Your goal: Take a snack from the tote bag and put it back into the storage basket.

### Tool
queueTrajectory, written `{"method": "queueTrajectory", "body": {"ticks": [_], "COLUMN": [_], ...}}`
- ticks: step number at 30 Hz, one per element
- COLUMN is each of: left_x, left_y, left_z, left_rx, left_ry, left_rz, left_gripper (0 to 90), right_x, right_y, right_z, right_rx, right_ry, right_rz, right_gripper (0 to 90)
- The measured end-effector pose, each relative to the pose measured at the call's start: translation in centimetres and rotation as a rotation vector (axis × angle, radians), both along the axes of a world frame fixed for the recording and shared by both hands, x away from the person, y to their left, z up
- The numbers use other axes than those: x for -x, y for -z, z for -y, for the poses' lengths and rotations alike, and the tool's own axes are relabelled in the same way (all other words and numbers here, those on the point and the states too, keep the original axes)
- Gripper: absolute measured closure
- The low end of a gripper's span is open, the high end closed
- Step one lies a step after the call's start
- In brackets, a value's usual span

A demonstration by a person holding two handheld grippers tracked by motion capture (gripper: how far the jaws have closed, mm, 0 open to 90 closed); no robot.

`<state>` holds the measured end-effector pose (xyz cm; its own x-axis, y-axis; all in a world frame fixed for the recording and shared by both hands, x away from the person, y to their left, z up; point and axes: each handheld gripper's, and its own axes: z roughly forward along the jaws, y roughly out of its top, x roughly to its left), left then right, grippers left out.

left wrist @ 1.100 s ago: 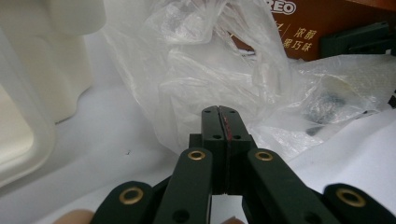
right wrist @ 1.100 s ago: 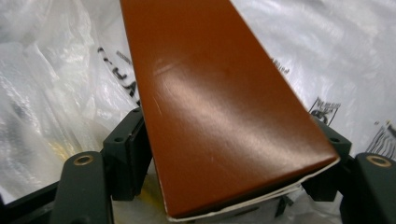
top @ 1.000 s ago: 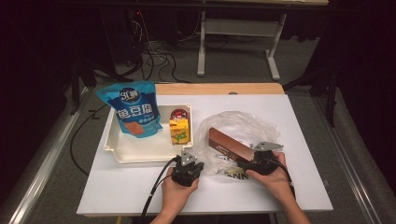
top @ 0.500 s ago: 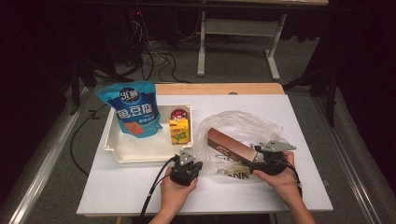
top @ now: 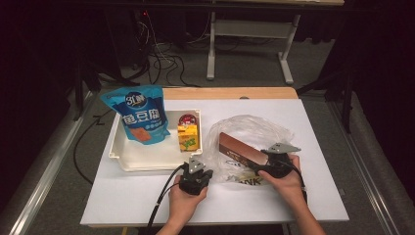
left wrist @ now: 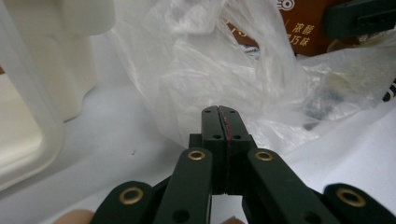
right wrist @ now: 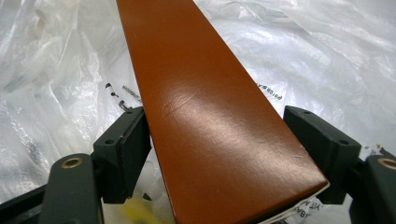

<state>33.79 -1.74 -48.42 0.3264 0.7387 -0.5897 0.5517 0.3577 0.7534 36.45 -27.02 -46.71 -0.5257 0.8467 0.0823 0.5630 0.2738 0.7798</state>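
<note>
A long brown box (top: 240, 149) lies slanted in a crumpled clear plastic bag (top: 244, 127) on the white table. My right gripper (top: 266, 159) holds the box's near end. In the right gripper view the box (right wrist: 201, 93) sits between the two jaws of my right gripper (right wrist: 217, 126), which have just been closing and grip its sides over the bag (right wrist: 56, 56). My left gripper (top: 196, 171) is shut at the bag's left edge. In the left gripper view its tips (left wrist: 219, 112) meet the film (left wrist: 210, 60); I cannot tell whether film is pinched.
A white tray (top: 147, 159) stands left of the bag with a blue snack pouch (top: 142, 120), a yellow carton (top: 188, 134) and a small red-topped cup (top: 187, 119) in it. Bare table (top: 313, 122) lies right of the bag.
The right hand has shifted slightly at the box's near end. The box, the bag and the left hand stay where they were.
</note>
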Motion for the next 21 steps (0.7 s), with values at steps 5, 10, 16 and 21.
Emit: {"method": "queueTrajectory", "body": {"ticks": [5,10,16,21], "left_x": [0.0,0.0,0.0,0.1], "left_y": [0.0,0.0,0.0,0.1], "left_z": [0.0,0.0,0.0,0.1], "left_rx": [0.000,0.002,-0.002,-0.005], "left_ry": [0.002,0.001,0.004,0.006], "left_rz": [0.000,-0.002,0.000,0.004], "left_gripper": [90.0,90.0,90.0,90.0], "right_x": [-0.3,0.6,1.3,1.6], "right_y": [0.3,-0.2,-1.5,-2.0], "right_z": [-0.1,-0.5,-0.1,0.4], "right_rx": [-0.004,0.035,0.005,-0.009], "right_ry": [-0.007,-0.055,-0.039,0.002], "right_rz": [-0.006,0.037,0.090,0.117], "right_gripper": [31.0,43.1,43.8,43.9]}}
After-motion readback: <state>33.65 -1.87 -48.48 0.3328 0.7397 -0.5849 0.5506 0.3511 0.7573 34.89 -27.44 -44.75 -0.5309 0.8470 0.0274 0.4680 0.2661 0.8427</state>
